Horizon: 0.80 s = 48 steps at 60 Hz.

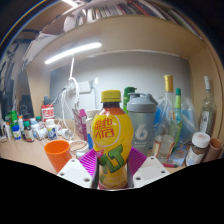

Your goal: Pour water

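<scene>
A yellow drink bottle (111,140) fills the gap between my fingers (88,160). Orange cup (57,154) crowds one side, bottles (172,120) block the other.

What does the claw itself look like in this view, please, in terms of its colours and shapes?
The claw shows two pale, whitish angular fingers low in the view, each with a magenta pad on its inner face. No cables, markings or sleeve are visible.

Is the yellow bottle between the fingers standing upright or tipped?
Upright. The bottle stands vertical between the gripper fingers, red cap on top. The orange cup beside it also stands upright.
</scene>
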Available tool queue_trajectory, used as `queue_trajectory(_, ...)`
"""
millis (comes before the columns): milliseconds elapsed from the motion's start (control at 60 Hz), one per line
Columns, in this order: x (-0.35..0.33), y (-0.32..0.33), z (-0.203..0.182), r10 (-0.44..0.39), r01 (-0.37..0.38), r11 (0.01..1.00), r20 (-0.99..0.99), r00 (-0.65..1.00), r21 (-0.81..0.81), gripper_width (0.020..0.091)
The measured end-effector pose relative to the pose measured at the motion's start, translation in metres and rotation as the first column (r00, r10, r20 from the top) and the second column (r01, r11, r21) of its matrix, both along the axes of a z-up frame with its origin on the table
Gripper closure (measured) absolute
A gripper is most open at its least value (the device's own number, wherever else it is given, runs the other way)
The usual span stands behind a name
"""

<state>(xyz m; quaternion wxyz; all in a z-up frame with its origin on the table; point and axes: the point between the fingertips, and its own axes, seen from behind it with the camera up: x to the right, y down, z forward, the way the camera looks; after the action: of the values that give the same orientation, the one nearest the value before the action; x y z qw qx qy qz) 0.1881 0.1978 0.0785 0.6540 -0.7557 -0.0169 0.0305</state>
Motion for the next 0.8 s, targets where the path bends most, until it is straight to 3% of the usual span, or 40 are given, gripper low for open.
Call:
queue_trajectory(217,0.002,-0.001,-0.001,-0.005,0.006,1.000,-0.026,1.000,0.008,0.0686)
queue_trajectory(300,0.003,-0.001,-0.001,-0.006,0.006,1.000,-0.025,1.000,0.007,0.0622)
queue_trajectory(367,0.004,-0.002,-0.002,-0.013,0.013,1.000,-0.028,1.000,-0.004,0.0543)
queue_trajectory(450,0.010,-0.009,-0.014,-0.045,0.042,0.996,-0.031,0.999,-0.074,0.0293)
queue_trajectory(483,0.009,-0.014,-0.013,-0.046,0.044,0.996,-0.032,0.998,-0.079,0.0246)
queue_trajectory(800,-0.001,-0.125,0.028,-0.087,0.090,0.995,0.054,0.995,-0.050,0.0262)
